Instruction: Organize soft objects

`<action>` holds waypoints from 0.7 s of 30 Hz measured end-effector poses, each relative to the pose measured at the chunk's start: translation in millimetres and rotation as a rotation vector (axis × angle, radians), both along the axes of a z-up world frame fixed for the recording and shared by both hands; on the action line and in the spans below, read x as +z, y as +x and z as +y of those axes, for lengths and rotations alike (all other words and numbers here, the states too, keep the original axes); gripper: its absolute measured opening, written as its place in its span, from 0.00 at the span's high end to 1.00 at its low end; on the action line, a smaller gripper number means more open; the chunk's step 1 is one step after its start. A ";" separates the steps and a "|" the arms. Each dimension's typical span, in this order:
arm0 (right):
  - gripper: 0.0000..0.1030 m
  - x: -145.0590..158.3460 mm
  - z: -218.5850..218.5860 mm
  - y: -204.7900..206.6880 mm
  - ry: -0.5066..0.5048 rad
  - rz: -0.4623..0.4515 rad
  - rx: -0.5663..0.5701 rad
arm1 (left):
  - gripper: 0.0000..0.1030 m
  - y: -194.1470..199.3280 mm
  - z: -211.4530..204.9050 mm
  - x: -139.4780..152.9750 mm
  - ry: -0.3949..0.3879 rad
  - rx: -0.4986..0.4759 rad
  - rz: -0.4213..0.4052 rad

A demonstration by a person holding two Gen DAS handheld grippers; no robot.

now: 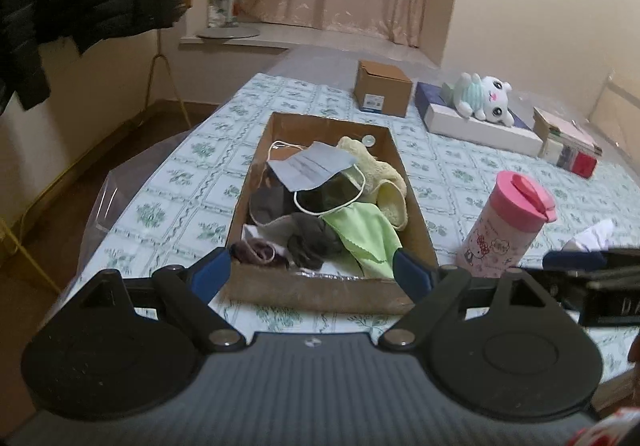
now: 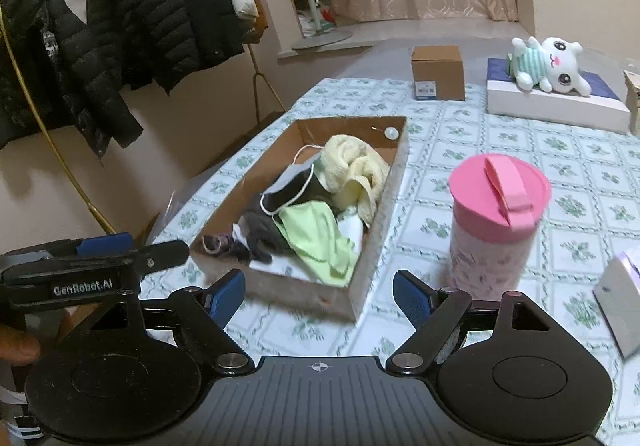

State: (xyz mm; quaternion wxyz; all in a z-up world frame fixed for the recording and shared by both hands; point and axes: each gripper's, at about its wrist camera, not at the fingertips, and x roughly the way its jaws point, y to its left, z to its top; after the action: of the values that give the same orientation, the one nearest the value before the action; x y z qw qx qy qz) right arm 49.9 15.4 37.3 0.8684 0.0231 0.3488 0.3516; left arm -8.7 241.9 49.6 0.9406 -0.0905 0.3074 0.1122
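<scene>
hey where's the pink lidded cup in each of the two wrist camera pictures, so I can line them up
Left wrist view: the pink-lidded cup stands right of centre, just right of the open cardboard box.
Right wrist view: the cup stands right of centre, larger, again right of the box.
Shared landmark: the white plush toy lying on a flat white box far behind.

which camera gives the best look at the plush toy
The right wrist view: the plush toy is sharp, its face and striped body clear. The left wrist view shows it whole too, but smaller and blurrier.
</scene>
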 end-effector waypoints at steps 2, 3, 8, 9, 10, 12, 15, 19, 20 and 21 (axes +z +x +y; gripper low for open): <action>0.22 -1.4 -5.5 -7.0 -0.001 -0.001 -0.014 | 0.16 -5.8 -3.8 -0.5 -0.009 0.024 0.010; 0.22 -2.4 -8.3 -8.7 0.001 0.002 -0.022 | 0.16 -8.7 -5.7 -0.8 -0.013 0.036 0.018; 0.22 -8.9 -25.4 -17.6 0.012 0.030 -0.075 | 0.16 -20.6 -14.4 -3.0 -0.026 0.049 0.062; 0.22 -10.1 -28.4 -19.0 0.013 0.034 -0.085 | 0.16 -22.8 -16.9 -3.4 -0.018 0.049 0.069; 0.22 -11.3 -31.0 -20.5 0.009 0.037 -0.095 | 0.16 -25.4 -20.0 -3.8 -0.009 0.053 0.074; 0.22 -13.5 -33.9 -23.3 -0.007 0.044 -0.101 | 0.16 -30.6 -24.4 -5.3 -0.009 0.055 0.080; 0.22 -17.2 -37.7 -27.2 -0.024 0.054 -0.118 | 0.16 -36.4 -30.0 -7.2 -0.016 0.048 0.092; 0.22 -20.1 -40.8 -32.9 -0.030 0.060 -0.125 | 0.16 -41.5 -39.0 -7.5 -0.007 0.028 0.097; 0.22 -20.4 -40.7 -34.7 -0.035 0.059 -0.123 | 0.15 -42.8 -42.1 -7.9 -0.010 0.016 0.099; 0.22 -20.8 -40.2 -36.4 -0.041 0.057 -0.121 | 0.15 -43.1 -44.1 -8.3 -0.012 0.008 0.103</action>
State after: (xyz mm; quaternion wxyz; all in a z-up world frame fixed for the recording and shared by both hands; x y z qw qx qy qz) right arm 13.4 -24.8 16.5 0.8780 0.0363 0.3788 0.2905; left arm -51.8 197.8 41.3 0.9226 -0.0914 0.3556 0.1185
